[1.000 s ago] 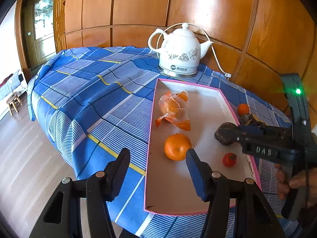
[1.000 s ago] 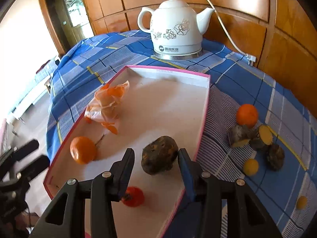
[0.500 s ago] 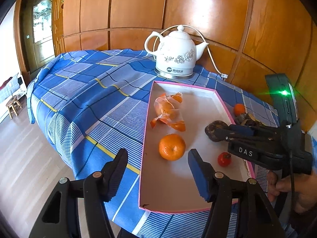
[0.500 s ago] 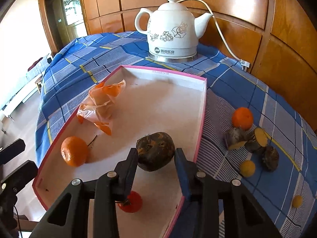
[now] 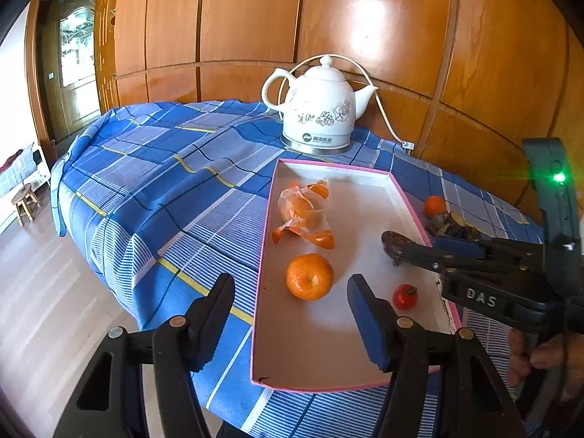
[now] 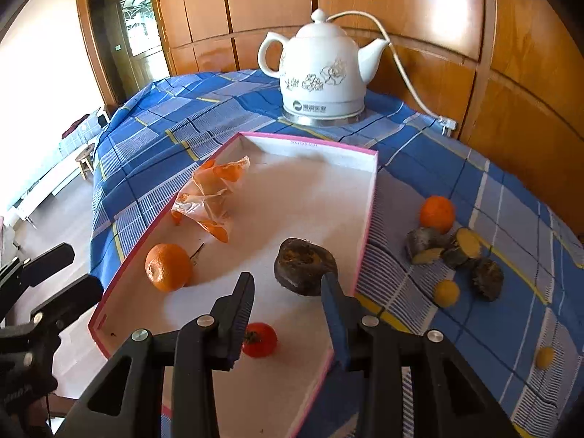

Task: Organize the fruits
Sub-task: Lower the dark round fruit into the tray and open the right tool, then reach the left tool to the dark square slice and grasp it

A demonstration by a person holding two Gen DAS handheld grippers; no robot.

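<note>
- Presently, left wrist view: left gripper [image 5: 290,314] stands wide, empty, before the orange [image 5: 309,276] in the pink tray [image 5: 260,281]; right gripper [image 5: 396,248] is near the dark fruit [image 5: 391,241].
- Right wrist view: right gripper [image 6: 288,301] has its jaws parted around the dark fruit [image 6: 304,271], apparently not touching; the fruit rests near the tray's right wall, long axis crosswise, cut face up. It could roll if nudged.
</note>
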